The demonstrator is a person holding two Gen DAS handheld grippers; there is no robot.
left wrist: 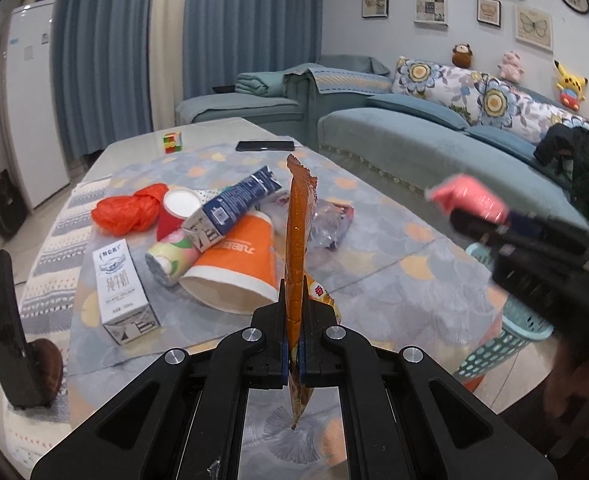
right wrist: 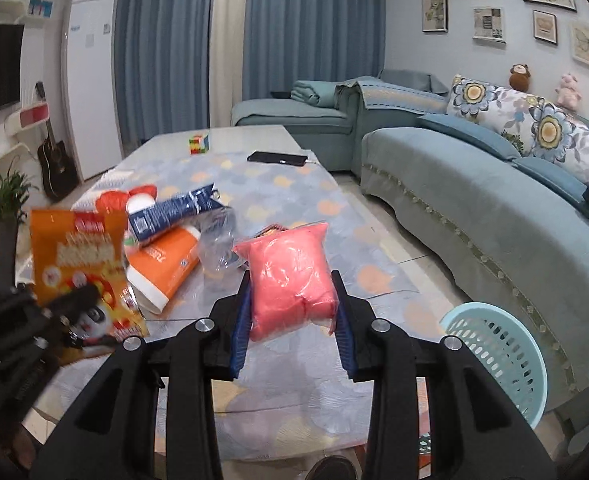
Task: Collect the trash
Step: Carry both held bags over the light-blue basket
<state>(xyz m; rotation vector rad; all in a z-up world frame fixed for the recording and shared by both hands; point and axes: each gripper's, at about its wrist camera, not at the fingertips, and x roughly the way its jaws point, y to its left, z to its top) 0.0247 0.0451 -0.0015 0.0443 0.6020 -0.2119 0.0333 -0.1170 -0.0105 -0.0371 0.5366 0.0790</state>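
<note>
In the left wrist view my left gripper [left wrist: 293, 296] is shut on an orange snack wrapper [left wrist: 298, 220], which stands edge-on between the pads above the table. The right wrist view shows that wrapper [right wrist: 74, 252] face-on at the left, with the left gripper [right wrist: 74, 296] blurred below it. My right gripper [right wrist: 292, 280] is shut on a soft pink packet [right wrist: 290, 272], lifted off the tablecloth. A light blue basket [right wrist: 494, 344] stands on the floor to the right, below the table edge. On the cloth lie an orange paper cup [left wrist: 238, 264], a blue carton [left wrist: 234, 204] and a white milk carton [left wrist: 122, 292].
A red plastic bag [left wrist: 128, 210] and a crumpled clear bottle [left wrist: 330, 220] also lie in the pile. A black phone [left wrist: 265, 145] and a puzzle cube [left wrist: 172, 142] sit at the table's far end. A blue sofa [right wrist: 474, 200] runs along the right.
</note>
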